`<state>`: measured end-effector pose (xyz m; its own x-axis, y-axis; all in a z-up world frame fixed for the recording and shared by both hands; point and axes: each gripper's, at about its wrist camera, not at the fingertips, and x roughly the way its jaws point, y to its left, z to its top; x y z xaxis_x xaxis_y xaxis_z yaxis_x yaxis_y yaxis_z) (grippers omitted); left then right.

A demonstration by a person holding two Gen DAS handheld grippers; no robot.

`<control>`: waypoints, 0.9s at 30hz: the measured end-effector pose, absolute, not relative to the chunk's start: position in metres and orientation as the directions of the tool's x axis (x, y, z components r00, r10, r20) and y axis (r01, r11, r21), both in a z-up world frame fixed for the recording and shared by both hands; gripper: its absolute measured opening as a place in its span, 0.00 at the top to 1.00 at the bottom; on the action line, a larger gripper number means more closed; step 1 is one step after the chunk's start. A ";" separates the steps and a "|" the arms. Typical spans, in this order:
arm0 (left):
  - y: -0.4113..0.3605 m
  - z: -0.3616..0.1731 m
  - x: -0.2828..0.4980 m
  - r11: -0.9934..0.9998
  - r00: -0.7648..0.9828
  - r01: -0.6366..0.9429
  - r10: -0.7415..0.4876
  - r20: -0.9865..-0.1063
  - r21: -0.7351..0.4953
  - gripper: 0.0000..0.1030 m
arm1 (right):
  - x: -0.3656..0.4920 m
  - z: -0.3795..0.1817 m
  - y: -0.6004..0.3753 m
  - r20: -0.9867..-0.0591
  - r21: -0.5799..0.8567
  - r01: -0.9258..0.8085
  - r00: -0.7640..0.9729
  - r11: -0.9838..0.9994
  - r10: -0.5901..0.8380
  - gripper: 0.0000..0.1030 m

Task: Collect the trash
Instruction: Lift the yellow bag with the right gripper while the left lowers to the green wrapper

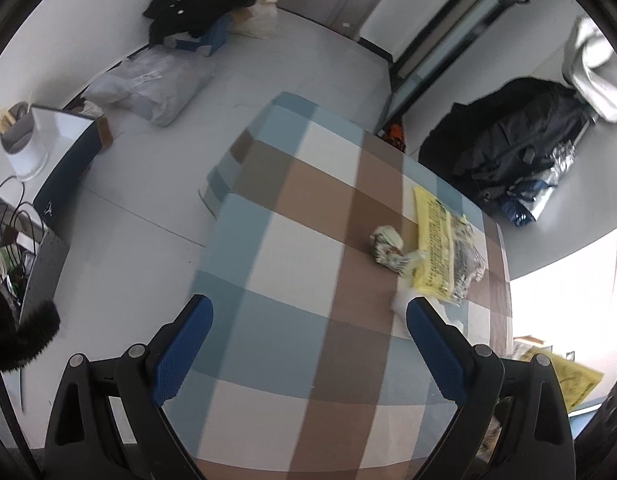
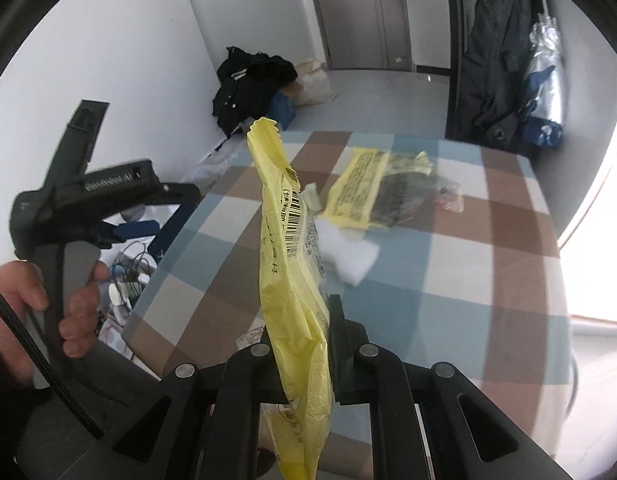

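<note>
Glossy plastic wrappers on a smooth checked tablecloth

The crinkled yellow plastic wrapper (image 2: 296, 280), thin and shiny, sits pinched between the matt black right gripper (image 2: 308, 344) fingers; at one o'clock beyond it lies a flat yellow-and-clear wrapper (image 2: 372, 188), equally glossy, on the smooth blue, brown and white checked tablecloth (image 2: 448, 280). The left gripper (image 1: 308, 344) carries ribbed blue rubbery pads (image 1: 180, 352).

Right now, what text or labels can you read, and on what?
Held yellow wrapper: a barcode and printed characters, too blurred to read.
Yellow wrapper on the table: dense black print, too small to read.
Left gripper body: embossed wording, too blurred to read.
Nothing else legible.
</note>
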<state>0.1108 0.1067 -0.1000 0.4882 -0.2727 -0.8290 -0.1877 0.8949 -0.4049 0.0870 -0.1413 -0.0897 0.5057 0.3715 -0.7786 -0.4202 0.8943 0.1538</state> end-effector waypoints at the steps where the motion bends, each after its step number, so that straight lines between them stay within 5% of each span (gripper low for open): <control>1: 0.103 -0.100 0.112 0.899 0.486 -0.182 -0.270 -0.831 -0.399 0.07 | 0.087 -0.086 -0.147 -0.774 0.149 -0.418 0.515 0.896 0.368 0.89; 19: 0.055 -0.115 0.173 0.948 0.435 -0.114 -0.220 -0.873 -0.296 0.08 | 0.105 -0.090 -0.213 -0.739 0.257 -0.337 0.535 0.906 0.409 0.89; 27: 0.048 -0.121 0.174 0.950 0.444 -0.112 -0.216 -0.870 -0.292 0.19 | 0.112 -0.102 -0.225 -0.753 0.273 -0.307 0.521 0.912 0.401 0.89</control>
